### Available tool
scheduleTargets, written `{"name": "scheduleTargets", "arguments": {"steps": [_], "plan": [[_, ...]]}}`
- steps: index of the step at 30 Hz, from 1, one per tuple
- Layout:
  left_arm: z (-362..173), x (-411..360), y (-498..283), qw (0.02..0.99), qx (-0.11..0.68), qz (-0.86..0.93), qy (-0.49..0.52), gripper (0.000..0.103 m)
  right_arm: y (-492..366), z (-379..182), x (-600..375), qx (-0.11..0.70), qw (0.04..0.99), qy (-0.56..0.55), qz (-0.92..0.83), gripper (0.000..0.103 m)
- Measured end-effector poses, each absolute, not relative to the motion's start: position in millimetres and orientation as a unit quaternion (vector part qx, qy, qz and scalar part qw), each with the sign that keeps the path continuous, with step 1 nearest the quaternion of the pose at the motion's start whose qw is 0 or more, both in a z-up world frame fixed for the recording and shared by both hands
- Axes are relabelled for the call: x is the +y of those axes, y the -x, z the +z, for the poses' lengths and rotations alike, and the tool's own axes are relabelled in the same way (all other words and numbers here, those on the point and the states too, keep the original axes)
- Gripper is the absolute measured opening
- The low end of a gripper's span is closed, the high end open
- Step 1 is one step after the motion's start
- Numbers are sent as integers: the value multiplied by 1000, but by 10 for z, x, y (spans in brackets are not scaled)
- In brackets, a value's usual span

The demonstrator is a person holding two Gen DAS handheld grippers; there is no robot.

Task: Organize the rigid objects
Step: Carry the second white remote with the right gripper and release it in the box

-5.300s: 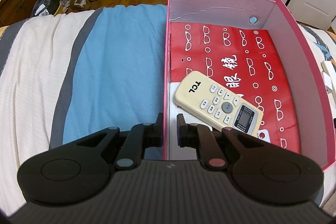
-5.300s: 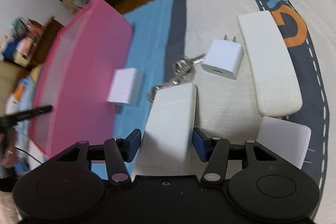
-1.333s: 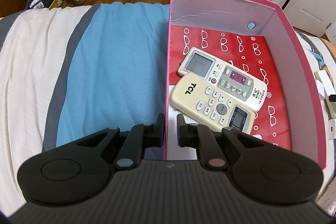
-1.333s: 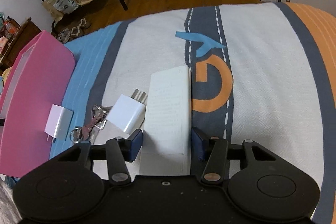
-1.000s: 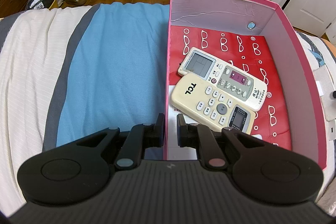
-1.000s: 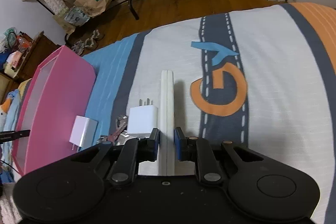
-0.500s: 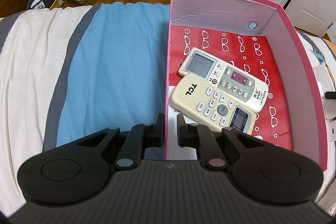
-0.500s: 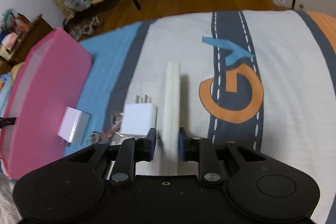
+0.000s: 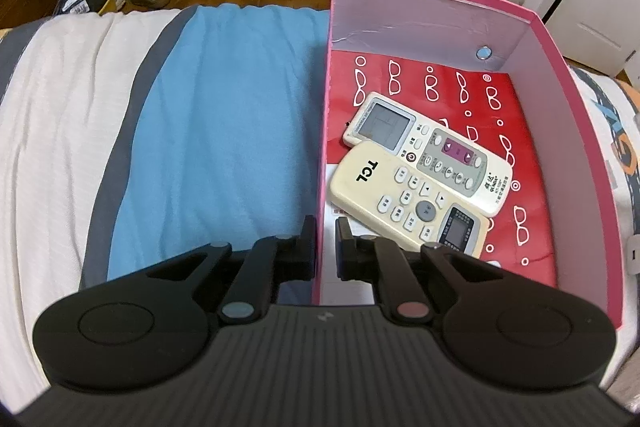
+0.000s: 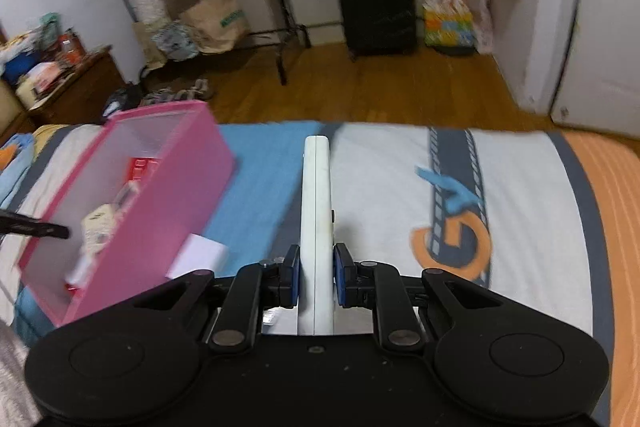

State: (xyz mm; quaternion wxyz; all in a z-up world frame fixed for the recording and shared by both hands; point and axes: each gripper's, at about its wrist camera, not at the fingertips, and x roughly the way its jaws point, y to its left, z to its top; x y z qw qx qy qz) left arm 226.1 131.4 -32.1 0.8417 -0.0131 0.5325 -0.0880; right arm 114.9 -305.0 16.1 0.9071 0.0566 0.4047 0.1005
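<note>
Pink box (image 9: 576, 131) — red, white-spectacled lining (image 9: 448, 87); seemingly white remote (image 10: 316, 195).

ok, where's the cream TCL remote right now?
Left wrist view: cream TCL remote lies inside the pink box, near its left wall, overlapping the white remote.

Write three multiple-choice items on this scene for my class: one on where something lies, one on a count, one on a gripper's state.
1. Where does the TCL remote lie?
A. on the blue blanket
B. inside the pink box
C. on the floor

2. How many remotes lie in the box?
A. two
B. three
C. four

3. What is the right gripper doing?
A. hanging open
B. shut on nothing
C. clamping a white remote held edge-up

Answers: 1 B, it rests on the box's red lining; 2 A, the TCL one and a grey-buttoned remote beside it; 3 C, both blue pads press its sides.
</note>
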Motion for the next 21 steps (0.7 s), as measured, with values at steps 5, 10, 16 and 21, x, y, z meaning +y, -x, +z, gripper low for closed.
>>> {"name": "scheduleTargets", "arguments": {"steps": [5, 10, 16, 21], "plan": [[-303, 1291, -2240, 844, 529, -89, 3, 8, -1082, 556, -2459, 373, 909, -20, 186, 21], [-301, 1289, -2225, 846, 525, -95, -4, 8, -1126, 607, -1747, 364, 890, 2, 274, 21], [-304, 1324, -2227, 845, 526, -97, 8, 8, -1650, 413, -1056, 381, 873, 79, 293, 20], [-273, 1386, -2246, 848, 519, -106, 23, 8, -2129, 38, -590, 402, 844, 237, 263, 20]]}}
